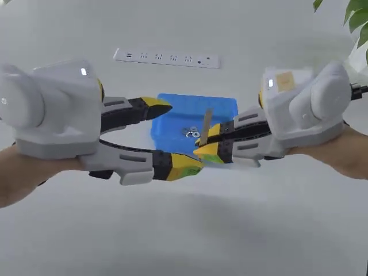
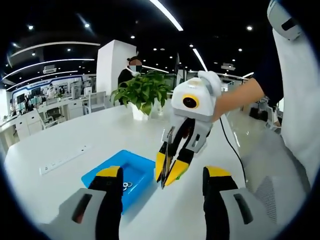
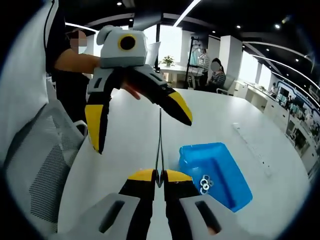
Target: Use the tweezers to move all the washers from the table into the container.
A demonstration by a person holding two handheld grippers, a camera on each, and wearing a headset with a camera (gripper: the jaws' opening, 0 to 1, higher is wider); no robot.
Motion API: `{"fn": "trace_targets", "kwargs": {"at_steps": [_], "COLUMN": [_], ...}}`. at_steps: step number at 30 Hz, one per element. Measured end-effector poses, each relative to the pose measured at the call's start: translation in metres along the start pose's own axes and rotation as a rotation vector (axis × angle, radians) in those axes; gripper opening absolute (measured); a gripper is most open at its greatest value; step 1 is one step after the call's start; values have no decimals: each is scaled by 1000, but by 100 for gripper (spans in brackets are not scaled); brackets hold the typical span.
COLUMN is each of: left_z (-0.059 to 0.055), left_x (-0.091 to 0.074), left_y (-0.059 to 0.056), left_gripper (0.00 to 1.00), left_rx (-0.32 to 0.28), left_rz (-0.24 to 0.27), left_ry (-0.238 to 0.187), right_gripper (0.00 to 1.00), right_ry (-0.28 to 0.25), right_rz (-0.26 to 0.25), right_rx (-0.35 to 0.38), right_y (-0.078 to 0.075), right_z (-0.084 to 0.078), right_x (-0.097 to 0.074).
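A blue container [image 1: 221, 109] sits on the white table with several washers [image 1: 191, 133] lying inside it. My right gripper [image 1: 204, 148] is shut on the tweezers [image 1: 207, 122], which stick up over the container's near right part. In the right gripper view the tweezers [image 3: 160, 142] rise thin and straight from my shut right gripper [image 3: 159, 176], with the container [image 3: 222, 172] and washers [image 3: 205, 184] to the right. My left gripper [image 1: 179, 135] hovers open at the container's left side with nothing between its fingers. In the left gripper view the left gripper [image 2: 162, 177] stands wide, facing the tweezers [image 2: 168, 150].
A white power strip [image 1: 167, 57] lies on the table beyond the container. A potted plant [image 1: 356, 20] stands at the far right corner. In the left gripper view the plant [image 2: 142, 92] is behind the container [image 2: 142, 167], and a person stands further back.
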State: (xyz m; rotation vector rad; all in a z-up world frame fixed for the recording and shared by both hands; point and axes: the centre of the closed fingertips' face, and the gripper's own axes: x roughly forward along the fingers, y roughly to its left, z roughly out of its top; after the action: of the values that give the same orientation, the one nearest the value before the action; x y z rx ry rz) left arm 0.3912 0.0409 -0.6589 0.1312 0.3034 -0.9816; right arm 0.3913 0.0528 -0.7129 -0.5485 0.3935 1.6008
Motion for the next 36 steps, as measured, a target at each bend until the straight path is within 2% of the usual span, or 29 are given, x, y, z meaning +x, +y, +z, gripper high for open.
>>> {"fn": "trace_targets", "kwargs": {"at_steps": [4, 6, 8, 11, 15, 18, 22, 25, 31, 36], "left_z": [4, 5, 6, 2, -3, -4, -8, -19, -29, -59], "left_x": [5, 6, 8, 10, 10, 9, 7, 6, 9, 17], "left_y": [-8, -14, -15, -19, -23, -22, -19, -17, -16, -15], "left_gripper": [55, 46, 37, 26, 18, 8, 7, 6, 7, 8], "left_rx": [-2, 1, 21, 53, 82, 111, 144, 178, 194, 207], "left_rz": [-41, -78, -83, -114, -152, -153, -165, -181, -214, -240], "left_ry": [-6, -4, -2, 32, 62, 73, 83, 126, 135, 223], "right_gripper": [7, 7, 7, 7, 7, 7, 7, 7, 7, 7], "right_ry": [32, 48, 64, 72, 77, 88, 103, 128, 155, 191], "right_rz": [31, 42, 57, 69, 78, 84, 91, 90, 96, 106], "right_rx": [-8, -16, -28, -33, -38, -47, -50, -59, -56, -52], "right_y": [11, 14, 17, 20, 22, 21, 22, 20, 21, 21], "right_z": [-6, -9, -13, -13, -14, -16, -20, -26, -34, -44], "right_x": [4, 6, 8, 9, 9, 8, 7, 6, 7, 12]}}
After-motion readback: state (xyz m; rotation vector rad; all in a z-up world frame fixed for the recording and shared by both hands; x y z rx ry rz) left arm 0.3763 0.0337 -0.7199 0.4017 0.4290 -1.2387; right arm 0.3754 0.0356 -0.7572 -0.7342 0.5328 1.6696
